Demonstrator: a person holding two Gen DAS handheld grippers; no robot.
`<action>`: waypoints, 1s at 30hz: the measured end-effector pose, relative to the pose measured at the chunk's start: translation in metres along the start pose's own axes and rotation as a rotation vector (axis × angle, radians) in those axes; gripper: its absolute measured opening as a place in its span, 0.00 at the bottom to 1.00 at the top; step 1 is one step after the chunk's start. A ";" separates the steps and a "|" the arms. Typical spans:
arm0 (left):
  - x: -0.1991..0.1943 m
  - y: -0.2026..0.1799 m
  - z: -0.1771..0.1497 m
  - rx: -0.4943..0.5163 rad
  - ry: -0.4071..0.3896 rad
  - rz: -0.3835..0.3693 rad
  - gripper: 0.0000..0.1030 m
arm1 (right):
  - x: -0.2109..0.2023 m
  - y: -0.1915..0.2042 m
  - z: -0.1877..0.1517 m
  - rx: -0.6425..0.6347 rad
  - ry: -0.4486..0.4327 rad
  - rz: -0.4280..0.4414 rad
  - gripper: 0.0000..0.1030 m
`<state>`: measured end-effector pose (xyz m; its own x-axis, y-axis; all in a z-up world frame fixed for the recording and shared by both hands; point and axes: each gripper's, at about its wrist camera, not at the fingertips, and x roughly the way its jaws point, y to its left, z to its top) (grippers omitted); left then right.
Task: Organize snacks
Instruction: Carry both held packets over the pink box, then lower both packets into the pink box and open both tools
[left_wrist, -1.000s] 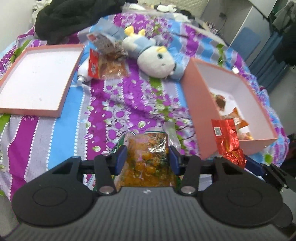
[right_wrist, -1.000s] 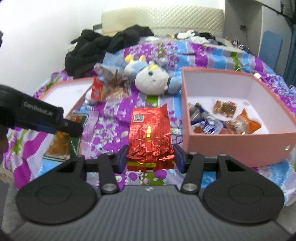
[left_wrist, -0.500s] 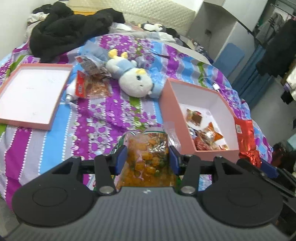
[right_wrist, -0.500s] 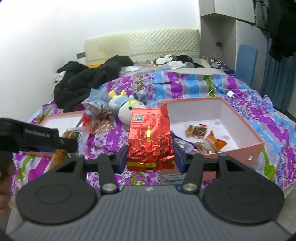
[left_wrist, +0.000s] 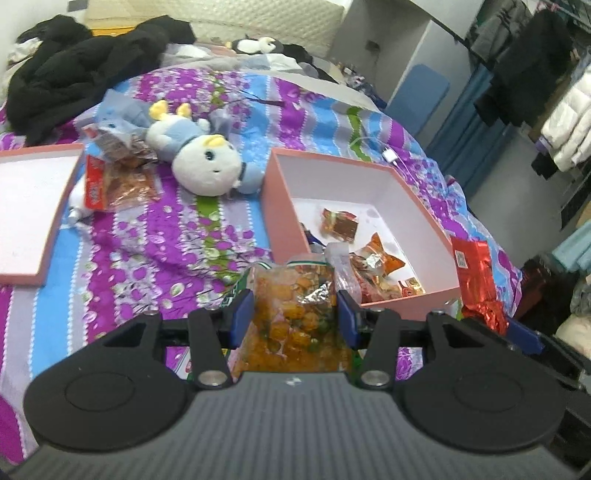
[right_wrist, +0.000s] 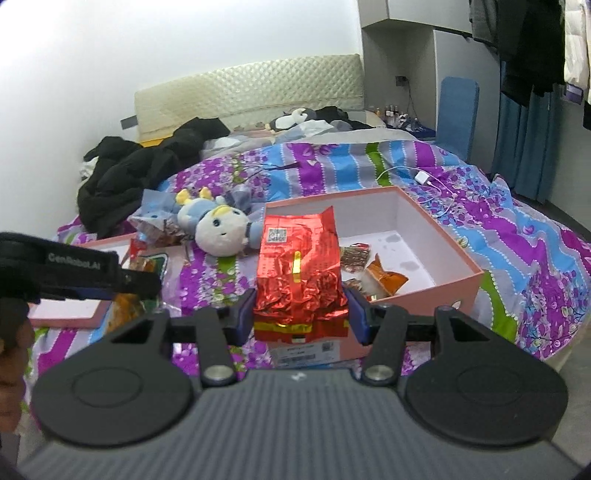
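Observation:
My left gripper is shut on a clear bag of orange snacks, held in the air in front of the pink box. My right gripper is shut on a red foil packet, raised before the same pink box. Several small wrapped snacks lie inside the box. In the left wrist view the red foil packet shows at the right edge. The left gripper's arm crosses the right wrist view at the left.
The pink box lid lies open-side up at the left of the bed. A plush toy and more snack bags lie between lid and box. Black clothes are piled at the bed's head. A charger cable lies behind the box.
Both grippers have risen and drawn back with their packets, so the bed and box look smaller and lower. The box's inside now shows more fully in both views.

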<state>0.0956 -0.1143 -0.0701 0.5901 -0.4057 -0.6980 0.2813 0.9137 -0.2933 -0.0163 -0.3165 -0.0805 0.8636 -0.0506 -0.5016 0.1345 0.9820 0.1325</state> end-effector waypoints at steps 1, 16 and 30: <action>0.007 -0.002 0.004 0.005 0.007 -0.004 0.53 | 0.005 -0.006 0.002 0.008 0.000 -0.007 0.52; 0.133 -0.066 0.072 0.113 0.117 -0.096 0.53 | 0.101 -0.071 0.032 0.036 0.066 -0.074 0.52; 0.233 -0.087 0.107 0.161 0.198 -0.126 0.53 | 0.191 -0.104 0.032 0.067 0.178 -0.082 0.52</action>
<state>0.2895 -0.2909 -0.1369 0.3878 -0.4893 -0.7811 0.4694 0.8342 -0.2895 0.1501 -0.4339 -0.1627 0.7498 -0.0907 -0.6554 0.2378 0.9613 0.1390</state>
